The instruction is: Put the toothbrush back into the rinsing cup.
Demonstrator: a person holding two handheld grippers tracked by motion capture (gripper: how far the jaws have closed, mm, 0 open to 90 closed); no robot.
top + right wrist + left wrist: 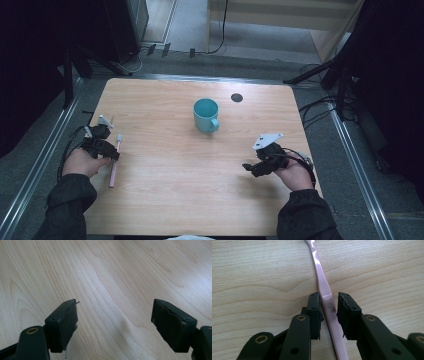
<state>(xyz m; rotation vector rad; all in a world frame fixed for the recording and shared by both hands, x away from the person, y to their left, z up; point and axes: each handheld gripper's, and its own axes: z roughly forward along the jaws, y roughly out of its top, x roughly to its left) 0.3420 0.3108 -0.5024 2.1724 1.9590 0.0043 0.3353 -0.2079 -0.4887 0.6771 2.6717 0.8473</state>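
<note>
A pink toothbrush (114, 167) lies flat on the wooden table (165, 175) near its left edge, head pointing away from me. My left gripper (114, 155) is down over its handle. In the left gripper view the toothbrush (321, 281) runs between the two black pads, and a narrow gap shows beside the handle, so the left gripper (329, 298) is open around it. My right gripper (248, 169) rests low at the right side of the table. In the right gripper view, my right gripper (115, 311) stands wide open over bare wood.
A teal mug (206, 115) stands upright at the middle back of the table, handle toward me. A small dark round disc (237, 97) sits behind it to the right. Metal rails and cables run along the floor on both sides.
</note>
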